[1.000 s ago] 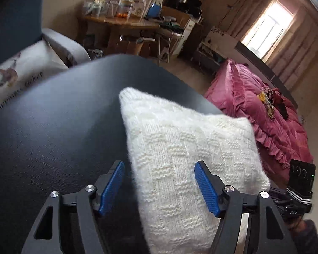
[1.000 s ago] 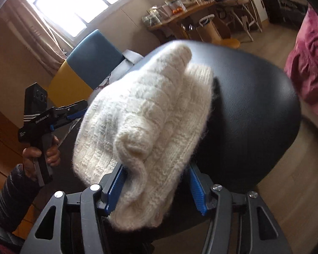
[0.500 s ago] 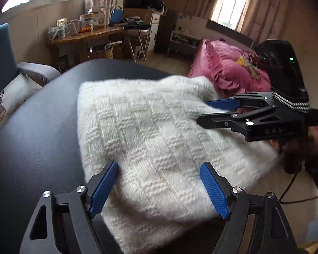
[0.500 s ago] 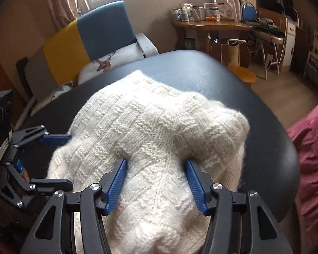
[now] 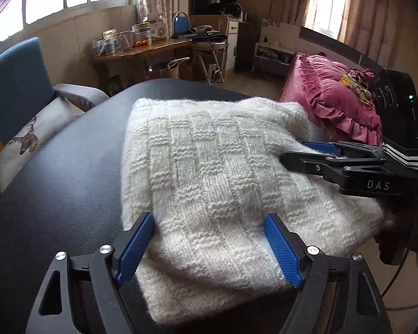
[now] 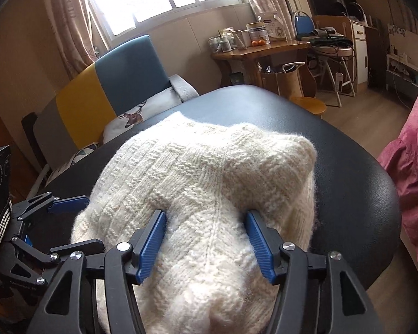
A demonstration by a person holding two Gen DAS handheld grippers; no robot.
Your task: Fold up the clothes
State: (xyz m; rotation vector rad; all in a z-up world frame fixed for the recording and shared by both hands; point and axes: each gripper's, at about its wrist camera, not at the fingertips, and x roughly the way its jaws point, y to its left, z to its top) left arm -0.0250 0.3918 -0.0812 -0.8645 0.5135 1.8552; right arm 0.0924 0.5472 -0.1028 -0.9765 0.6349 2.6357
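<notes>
While both grippers are set at the cream knitted sweater (image 5: 209, 172), the garment is seen lying folded into a thick, roughly square bundle on the black padded table (image 5: 55, 172), its basket-weave face upward. The left gripper (image 5: 209, 247) is placed at the sweater's near edge in its own view, jaws spread wide, the blue pads (image 5: 136, 246) resting at either side of a broad span of knit; no pinch is made there. The right gripper (image 6: 206, 246) is shown narrowed onto a raised ridge of the sweater (image 6: 209, 189), a bunched fold with a seam line being pressed between its blue pads (image 6: 153, 242). From the left wrist view the right gripper (image 5: 309, 153) is seen entering from the sweater's right side, its fingers dug into the knit, and part of a hand (image 5: 404, 231) is visible below its black body. From the right wrist view the left gripper (image 6: 69, 222) is seen at the sweater's left edge, one finger above the other. Beyond the sweater a wooden side table (image 5: 142, 53) carrying jars is noted, left of it a blue and yellow chair (image 6: 111, 83) with a deer-print cushion (image 5: 28, 139), and right of it a pink bed cover (image 5: 334, 103).
</notes>
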